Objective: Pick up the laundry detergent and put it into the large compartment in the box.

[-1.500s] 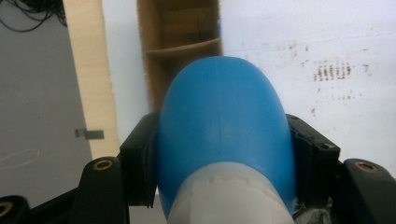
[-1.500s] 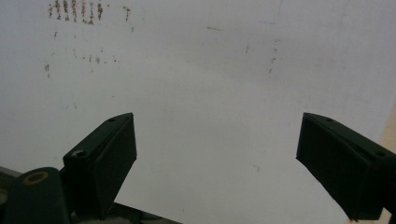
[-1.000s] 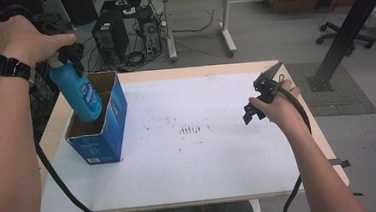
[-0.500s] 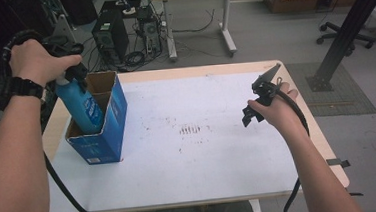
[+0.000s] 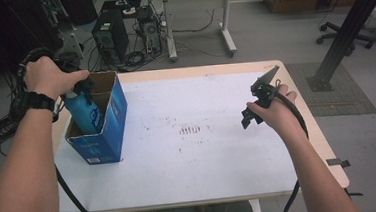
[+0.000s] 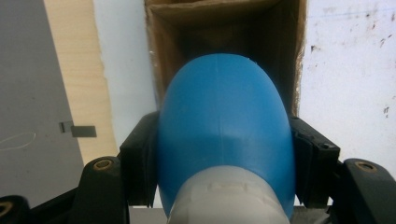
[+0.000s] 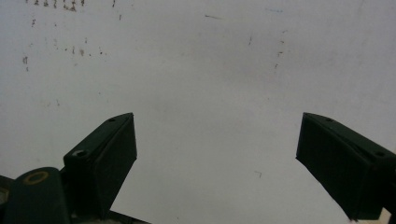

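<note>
A smooth blue plastic bottle with a pale grey neck (image 6: 223, 140) is standing partly inside an open blue cardboard box (image 5: 109, 136) at the left end of the white-topped table (image 5: 204, 155), its lower part below the box rim. The left gripper (image 6: 223, 154) is clamping it, one black jaw pressing each side just above the neck; whether the bottle's base is touching the box floor is hard to tell. Well apart, the right gripper (image 7: 215, 154) is hanging over bare, speckled tabletop, jaws spread wide and gripping nothing.
</note>
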The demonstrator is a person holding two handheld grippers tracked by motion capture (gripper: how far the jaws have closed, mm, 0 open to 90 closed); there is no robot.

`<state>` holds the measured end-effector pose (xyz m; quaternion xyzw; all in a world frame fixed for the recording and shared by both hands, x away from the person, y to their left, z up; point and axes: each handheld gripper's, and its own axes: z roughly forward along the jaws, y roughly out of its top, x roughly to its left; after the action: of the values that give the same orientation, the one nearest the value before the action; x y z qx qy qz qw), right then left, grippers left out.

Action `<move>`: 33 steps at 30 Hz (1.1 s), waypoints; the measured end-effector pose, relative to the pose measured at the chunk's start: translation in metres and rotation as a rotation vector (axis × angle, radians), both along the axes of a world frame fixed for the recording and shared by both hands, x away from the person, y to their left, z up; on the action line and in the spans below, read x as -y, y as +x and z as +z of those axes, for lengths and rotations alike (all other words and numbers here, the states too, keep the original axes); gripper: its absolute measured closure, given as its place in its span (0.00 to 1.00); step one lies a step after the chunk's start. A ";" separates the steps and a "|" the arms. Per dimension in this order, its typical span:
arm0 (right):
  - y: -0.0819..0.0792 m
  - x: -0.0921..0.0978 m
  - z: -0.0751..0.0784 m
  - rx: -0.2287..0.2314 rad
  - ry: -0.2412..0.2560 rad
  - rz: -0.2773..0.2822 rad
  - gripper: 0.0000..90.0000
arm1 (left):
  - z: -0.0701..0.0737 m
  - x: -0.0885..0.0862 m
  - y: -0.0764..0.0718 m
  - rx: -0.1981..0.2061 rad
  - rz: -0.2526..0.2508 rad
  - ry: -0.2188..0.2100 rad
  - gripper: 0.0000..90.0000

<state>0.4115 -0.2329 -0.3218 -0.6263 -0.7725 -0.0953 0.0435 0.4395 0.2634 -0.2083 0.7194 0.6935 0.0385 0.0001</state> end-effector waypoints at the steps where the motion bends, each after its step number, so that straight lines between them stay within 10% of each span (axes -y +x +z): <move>1: 0.000 0.000 0.000 -0.001 -0.002 0.000 0.14 | -0.003 0.000 0.000 -0.010 0.001 -0.001 0.42; 33: 0.002 -0.003 -0.008 -0.007 -0.008 0.009 0.14 | -0.053 0.001 0.006 -0.067 -0.008 0.010 0.42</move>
<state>0.4138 -0.2299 -0.3299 -0.6232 -0.7756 -0.0901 0.0442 0.4456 0.2624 -0.2611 0.7230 0.6901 0.0178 -0.0263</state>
